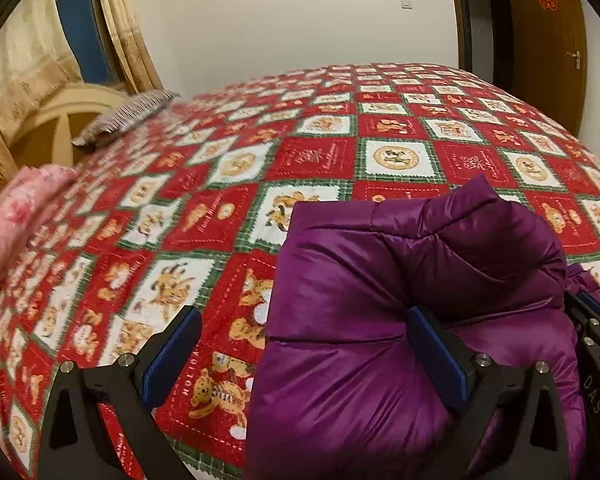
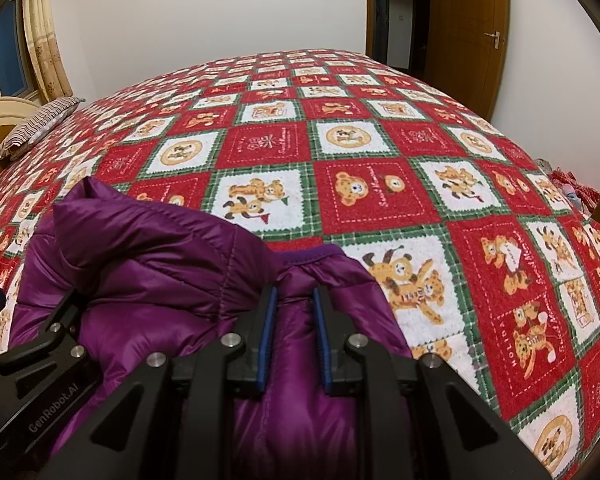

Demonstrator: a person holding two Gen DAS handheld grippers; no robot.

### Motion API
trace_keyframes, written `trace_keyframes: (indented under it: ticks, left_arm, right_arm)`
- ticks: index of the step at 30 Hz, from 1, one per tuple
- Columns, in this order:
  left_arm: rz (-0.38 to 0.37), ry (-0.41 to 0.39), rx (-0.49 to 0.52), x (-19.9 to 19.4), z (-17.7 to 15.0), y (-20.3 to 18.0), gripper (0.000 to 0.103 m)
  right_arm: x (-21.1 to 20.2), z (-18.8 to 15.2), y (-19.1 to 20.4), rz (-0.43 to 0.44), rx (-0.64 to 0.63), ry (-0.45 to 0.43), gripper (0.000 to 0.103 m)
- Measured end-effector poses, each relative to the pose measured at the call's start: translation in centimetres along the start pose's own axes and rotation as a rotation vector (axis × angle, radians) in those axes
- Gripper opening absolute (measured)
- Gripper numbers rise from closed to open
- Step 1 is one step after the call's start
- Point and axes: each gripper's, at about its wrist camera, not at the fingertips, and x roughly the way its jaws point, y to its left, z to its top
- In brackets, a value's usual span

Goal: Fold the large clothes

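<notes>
A purple puffer jacket (image 1: 400, 280) lies bunched and partly folded on the bed's near edge; it also shows in the right wrist view (image 2: 148, 272). My left gripper (image 1: 304, 332) is open wide over the jacket's left edge, its right finger (image 1: 436, 356) pressed into the fabric and its left finger (image 1: 172, 352) over the bedspread. My right gripper (image 2: 294, 304) is nearly shut, its blue pads pinching a fold of the jacket near the collar band (image 2: 312, 254). The left gripper's body shows in the right wrist view at lower left (image 2: 40, 364).
A red, white and green teddy-bear bedspread (image 2: 380, 152) covers the wide bed. A striped pillow (image 1: 128, 116) and pink folded cloth (image 1: 16, 212) lie at the left. A wooden door (image 2: 464, 32) stands behind the bed. Clutter sits off the bed's right side (image 2: 572, 188).
</notes>
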Motion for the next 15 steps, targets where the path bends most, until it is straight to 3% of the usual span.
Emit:
trace_keyframes:
  ticks: [2,4,6,8,9,12,15]
  left_arm:
    - [-0.101,0.056,-0.023,-0.3,0.4,1.4,0.102]
    - [-0.134,0.056,-0.049,-2.0,0.1,3.2,0.102]
    - [-0.147,0.017,-0.060,-4.8,-0.8,5.2,0.102]
    - [-0.169,-0.005,-0.060,-7.0,-2.3,7.0,0.102]
    - [-0.180,-0.011,-0.071,-7.6,-3.1,7.6,0.102]
    - [-0.285,0.001,-0.100,-8.2,-4.9,8.1,0.102]
    - [-0.271,0.032,-0.043,-7.2,-5.6,6.3,0.102]
  right_arm:
    - [-0.1,0.2,-0.3,0.026,0.004,0.010,0.021]
    - [-0.7,0.4,-0.9,0.069,-0.005,0.020,0.025]
    - [-2.9,0.2,-1.5,0.084,-0.028,-0.001,0.042]
    - [-5.9,-0.5,-2.4,0.080,-0.013,-0.066,0.085]
    - [-7.7,-1.3,-3.0,0.079,0.003,-0.107,0.092]
    - [-8.6,-3.2,-3.5,0.083,-0.009,-0.099,0.096]
    - [-7.1,-4.4,-4.5,0.120,0.041,-0.038,0.094]
